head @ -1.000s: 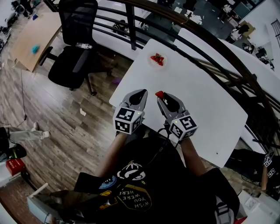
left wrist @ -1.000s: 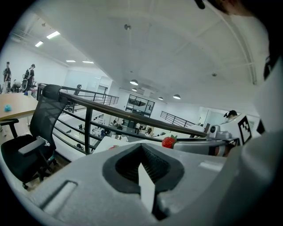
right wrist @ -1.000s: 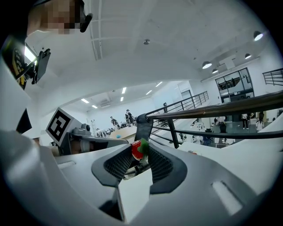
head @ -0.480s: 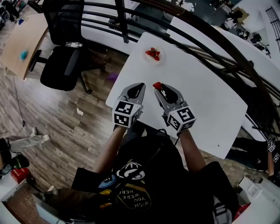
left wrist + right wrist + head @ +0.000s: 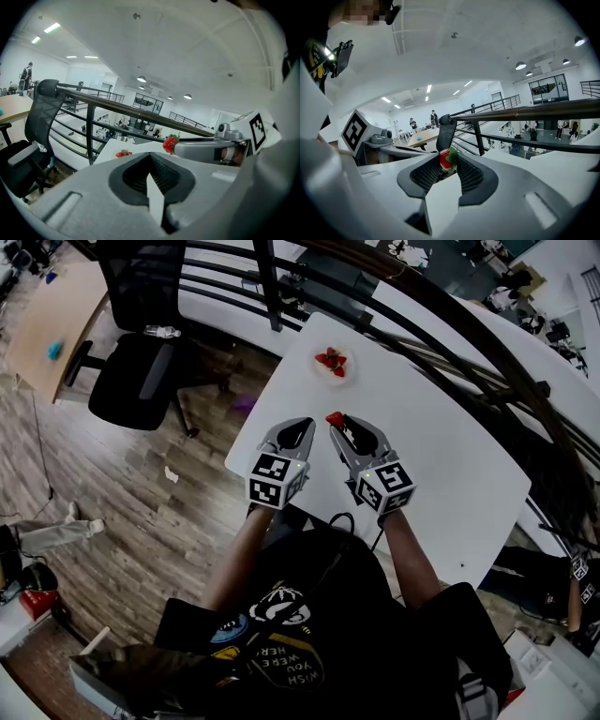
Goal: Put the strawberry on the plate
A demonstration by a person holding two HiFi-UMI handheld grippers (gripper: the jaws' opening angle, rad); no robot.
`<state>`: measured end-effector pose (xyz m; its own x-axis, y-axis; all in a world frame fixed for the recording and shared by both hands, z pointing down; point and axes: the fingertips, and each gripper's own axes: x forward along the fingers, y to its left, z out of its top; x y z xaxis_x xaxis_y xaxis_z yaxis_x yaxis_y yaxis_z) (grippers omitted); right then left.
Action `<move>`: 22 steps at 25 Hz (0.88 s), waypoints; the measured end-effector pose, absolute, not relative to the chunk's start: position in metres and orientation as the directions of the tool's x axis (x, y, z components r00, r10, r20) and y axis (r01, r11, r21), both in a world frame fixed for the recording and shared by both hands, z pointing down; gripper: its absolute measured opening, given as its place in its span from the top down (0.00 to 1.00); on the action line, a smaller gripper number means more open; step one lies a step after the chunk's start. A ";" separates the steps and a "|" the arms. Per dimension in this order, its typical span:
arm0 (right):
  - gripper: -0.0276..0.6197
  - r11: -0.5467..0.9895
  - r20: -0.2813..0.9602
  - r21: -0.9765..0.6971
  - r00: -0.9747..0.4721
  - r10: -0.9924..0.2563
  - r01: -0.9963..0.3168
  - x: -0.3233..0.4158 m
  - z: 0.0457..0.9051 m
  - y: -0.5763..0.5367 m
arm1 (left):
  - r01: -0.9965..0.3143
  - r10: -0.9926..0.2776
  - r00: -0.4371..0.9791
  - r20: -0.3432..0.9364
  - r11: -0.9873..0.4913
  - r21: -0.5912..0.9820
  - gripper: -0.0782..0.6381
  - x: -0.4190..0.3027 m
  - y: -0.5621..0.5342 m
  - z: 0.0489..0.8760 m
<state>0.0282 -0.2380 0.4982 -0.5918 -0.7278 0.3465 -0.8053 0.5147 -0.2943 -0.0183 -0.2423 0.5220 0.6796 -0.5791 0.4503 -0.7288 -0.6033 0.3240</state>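
Note:
My right gripper [image 5: 338, 422] is shut on a red strawberry [image 5: 334, 417] with a green cap and holds it above the white table [image 5: 441, 456]. In the right gripper view the strawberry [image 5: 447, 159] sits pinched between the dark ribbed pads. A small pale plate [image 5: 322, 372] with a few strawberries [image 5: 330, 360] on it lies near the table's far corner, some way ahead of the held fruit. My left gripper [image 5: 301, 422] hovers beside the right one, its jaws shut with nothing in them. From the left gripper view I see the held strawberry [image 5: 170, 144] and the plate's strawberries [image 5: 123, 153].
A black office chair [image 5: 141, 362] stands on the wooden floor left of the table. A black railing [image 5: 441, 329] runs past the table's far side, with another white table [image 5: 234, 296] behind it. The table's left edge [image 5: 246, 432] is close to my left gripper.
Both grippers have moved forward over the table towards the plate, the strawberry still in the right one. The gap between fruit and plate has shrunk.

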 end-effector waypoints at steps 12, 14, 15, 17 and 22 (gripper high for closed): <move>0.77 0.520 0.384 -0.313 -0.607 -0.696 -0.795 0.030 0.524 -0.270 | -0.749 -0.580 0.660 0.478 -0.557 0.359 0.89 -0.024 -0.269 0.546; 0.77 0.522 0.388 -0.310 -0.607 -0.693 -0.794 0.030 0.527 -0.277 | -0.749 -0.575 0.661 0.482 -0.545 0.376 0.89 -0.025 -0.275 0.551; 0.77 0.523 0.390 -0.309 -0.608 -0.692 -0.794 0.030 0.529 -0.281 | -0.749 -0.574 0.661 0.483 -0.539 0.385 0.89 -0.025 -0.278 0.554; 0.77 0.520 0.397 -0.310 -0.605 -0.690 -0.796 0.031 0.535 -0.286 | -0.751 -0.569 0.659 0.491 -0.529 0.395 0.89 -0.026 -0.284 0.562; 0.77 0.505 0.416 -0.309 -0.592 -0.690 -0.806 0.032 0.551 -0.297 | -0.751 -0.555 0.659 0.508 -0.526 0.399 0.89 -0.027 -0.294 0.576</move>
<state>0.0318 -0.2973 0.5512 -0.5923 -0.6898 0.4164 -0.8057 0.5052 -0.3092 -0.0273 -0.2943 0.5758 0.6591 -0.5546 0.5079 -0.7506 -0.5264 0.3993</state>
